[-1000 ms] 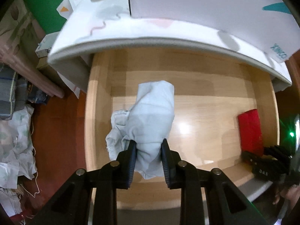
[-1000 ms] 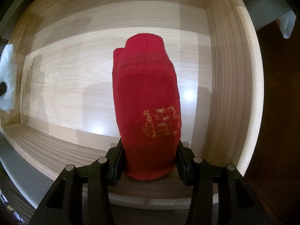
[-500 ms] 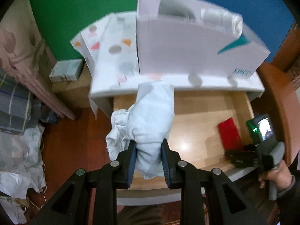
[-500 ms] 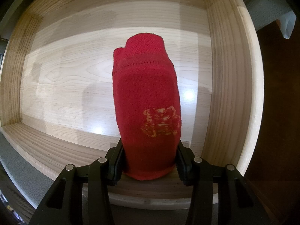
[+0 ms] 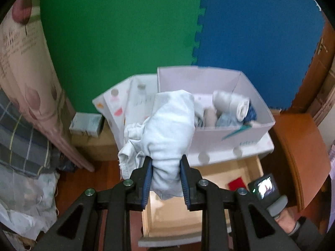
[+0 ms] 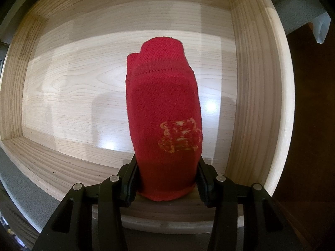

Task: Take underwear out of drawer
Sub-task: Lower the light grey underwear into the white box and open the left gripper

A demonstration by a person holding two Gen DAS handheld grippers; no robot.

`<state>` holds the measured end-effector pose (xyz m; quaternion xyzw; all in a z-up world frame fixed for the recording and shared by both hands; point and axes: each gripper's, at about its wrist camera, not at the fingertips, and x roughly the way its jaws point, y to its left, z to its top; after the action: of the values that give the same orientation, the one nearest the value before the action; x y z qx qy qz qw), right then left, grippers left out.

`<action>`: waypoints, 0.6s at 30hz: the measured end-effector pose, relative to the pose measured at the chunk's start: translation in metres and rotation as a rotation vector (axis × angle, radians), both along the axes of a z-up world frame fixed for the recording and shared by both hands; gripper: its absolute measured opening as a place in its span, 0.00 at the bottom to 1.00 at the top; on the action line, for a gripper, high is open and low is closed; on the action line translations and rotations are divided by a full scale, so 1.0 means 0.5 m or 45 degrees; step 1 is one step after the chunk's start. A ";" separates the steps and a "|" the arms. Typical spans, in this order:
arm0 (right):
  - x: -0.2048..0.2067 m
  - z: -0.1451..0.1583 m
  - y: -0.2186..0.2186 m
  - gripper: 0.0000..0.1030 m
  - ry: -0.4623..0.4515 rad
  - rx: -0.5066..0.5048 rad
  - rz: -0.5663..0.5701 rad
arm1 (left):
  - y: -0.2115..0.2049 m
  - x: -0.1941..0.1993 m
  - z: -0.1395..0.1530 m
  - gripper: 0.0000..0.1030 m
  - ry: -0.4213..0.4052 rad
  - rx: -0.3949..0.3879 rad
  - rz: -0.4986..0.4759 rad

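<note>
Green and blue foam mats back the scene, but start nearest, with your left gripper [image 5: 165, 177]: its jaws are pinched hard on a pale, crumpled piece of underwear [image 5: 167, 138], which hangs in the air above the open wooden drawer [image 5: 173, 221] and clear of it. Your right gripper [image 6: 167, 185] points down into that same drawer, jaws closed against the sides of a folded red garment [image 6: 165, 129] with a yellow woven mark; the red piece looks to be resting on the drawer floor, near its right wall, not lifted. By this reading the step in hand is the carry-out of the pale piece, with the red one gripped and waiting. Just beyond the drawer, on top of the white cabinet [image 5: 230, 154], stands an open white box [image 5: 230, 133] with rolled cloths inside, and left of the drawer a patterned white carton [image 5: 117, 108] leans. I cannot tell which place you mean to use; the open box seems the likeliest. Your next move calls for swinging the pale bundle over its drop spot without snagging the loose hem trailing to the left, letting go there, then raising the red piece straight up past the drawer wall.
</note>
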<state>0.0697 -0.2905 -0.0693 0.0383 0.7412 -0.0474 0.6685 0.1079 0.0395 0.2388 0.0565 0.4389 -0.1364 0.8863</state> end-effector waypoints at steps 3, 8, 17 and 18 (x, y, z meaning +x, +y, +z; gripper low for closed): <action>-0.001 -0.004 -0.002 0.43 0.000 0.000 0.000 | -0.020 0.020 0.020 0.24 -0.024 -0.009 -0.013; -0.001 -0.004 -0.002 0.43 0.000 0.000 0.000 | -0.068 0.065 0.029 0.24 -0.047 0.009 -0.040; 0.002 -0.004 -0.002 0.43 -0.002 -0.001 0.002 | -0.146 0.177 -0.021 0.24 0.009 0.032 -0.039; 0.001 -0.004 -0.003 0.43 -0.002 -0.001 0.003 | -0.152 0.192 -0.031 0.24 0.022 0.031 -0.036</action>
<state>0.0703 -0.2919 -0.0712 0.0373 0.7406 -0.0468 0.6692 0.2037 -0.0365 0.2231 0.0724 0.4474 -0.1441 0.8797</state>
